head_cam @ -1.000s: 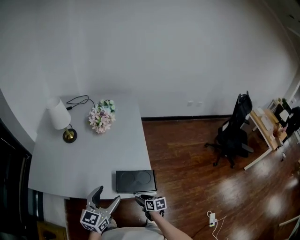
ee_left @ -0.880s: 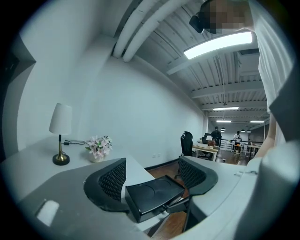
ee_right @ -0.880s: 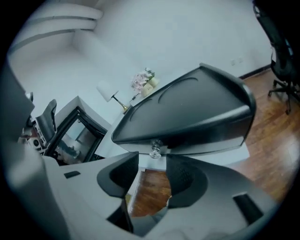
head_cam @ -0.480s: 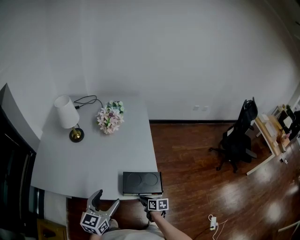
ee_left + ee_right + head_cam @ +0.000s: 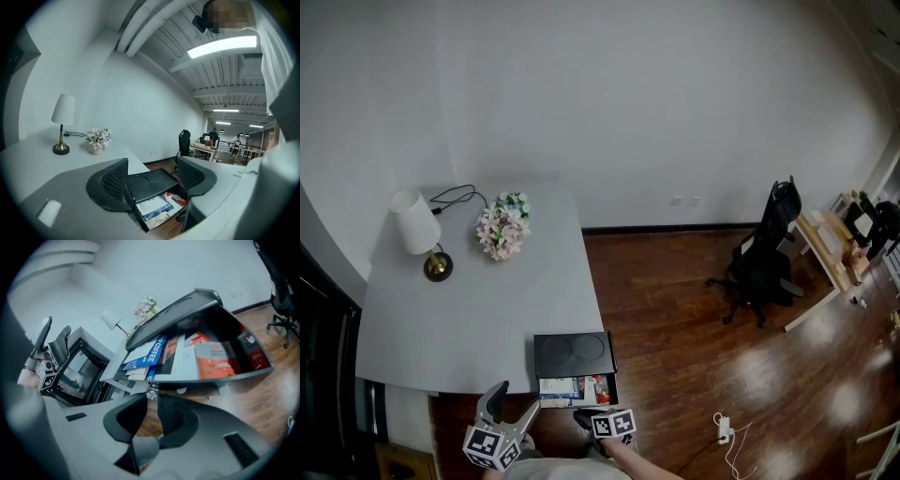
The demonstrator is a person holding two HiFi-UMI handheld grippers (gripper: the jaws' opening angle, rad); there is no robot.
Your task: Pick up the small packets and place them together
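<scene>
A plain white wall (image 5: 628, 94) fills the upper half. Dark glossy wood floor (image 5: 694, 347) spreads across the lower right. At left stands a grey table (image 5: 469, 319) with a white-shaded lamp (image 5: 417, 230) and a flower bunch (image 5: 502, 228) near its far edge. A black office chair (image 5: 764, 267) sits at right, beside a light wooden desk (image 5: 825, 248). A long ceiling light (image 5: 222, 45) glows overhead.

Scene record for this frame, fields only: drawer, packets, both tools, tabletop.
drawer: open, under the table edge
packets: orange packet, blue packet and more, all inside drawer
right tool: shut on drawer knob
left tool: jaws apart, empty
on table: lamp, flowers, black pad
</scene>
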